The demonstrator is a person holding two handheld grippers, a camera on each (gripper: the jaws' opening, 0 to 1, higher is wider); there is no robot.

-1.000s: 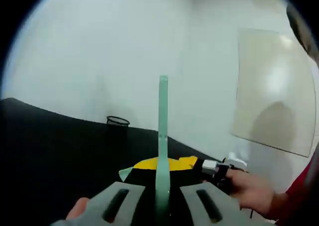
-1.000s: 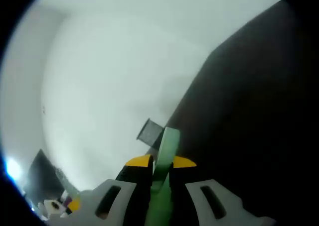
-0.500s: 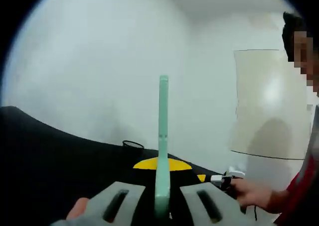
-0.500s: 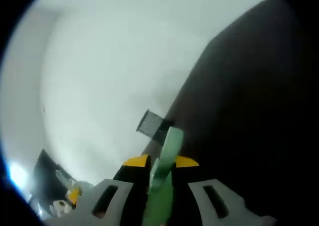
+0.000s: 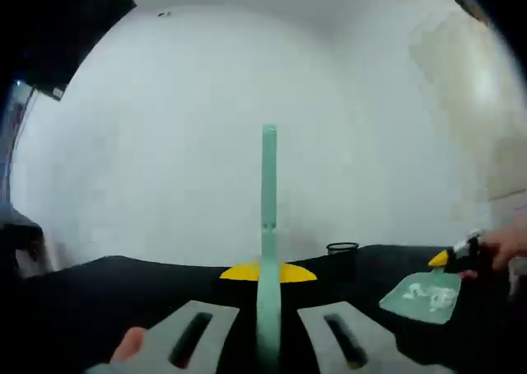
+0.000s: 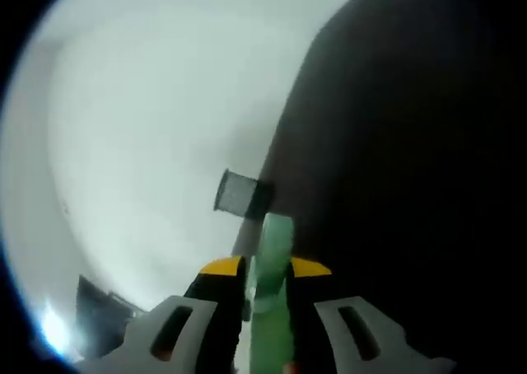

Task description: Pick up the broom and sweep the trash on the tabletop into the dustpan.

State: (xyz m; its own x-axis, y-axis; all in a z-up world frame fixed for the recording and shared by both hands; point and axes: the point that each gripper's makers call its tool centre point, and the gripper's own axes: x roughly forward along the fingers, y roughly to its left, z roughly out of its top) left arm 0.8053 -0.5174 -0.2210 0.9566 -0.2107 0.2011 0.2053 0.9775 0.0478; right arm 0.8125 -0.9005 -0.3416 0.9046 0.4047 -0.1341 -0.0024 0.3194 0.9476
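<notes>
Tongs on the left are clamping a green handle, probably the broom; right tongs are gripping the dustpan handle. Dustpan, holding white scraps, is hovering at four o'clock above the black bench. Sweeping is seemingly finishing; next, emptying toward the mesh bin.

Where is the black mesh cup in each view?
Left gripper view: black mesh cup right of centre, on the black tabletop, right of the gripped green handle.
Right gripper view: left of centre, above that view's green handle, at the tabletop's edge.
Shared landmark: tabletop edge against the white wall.
</notes>
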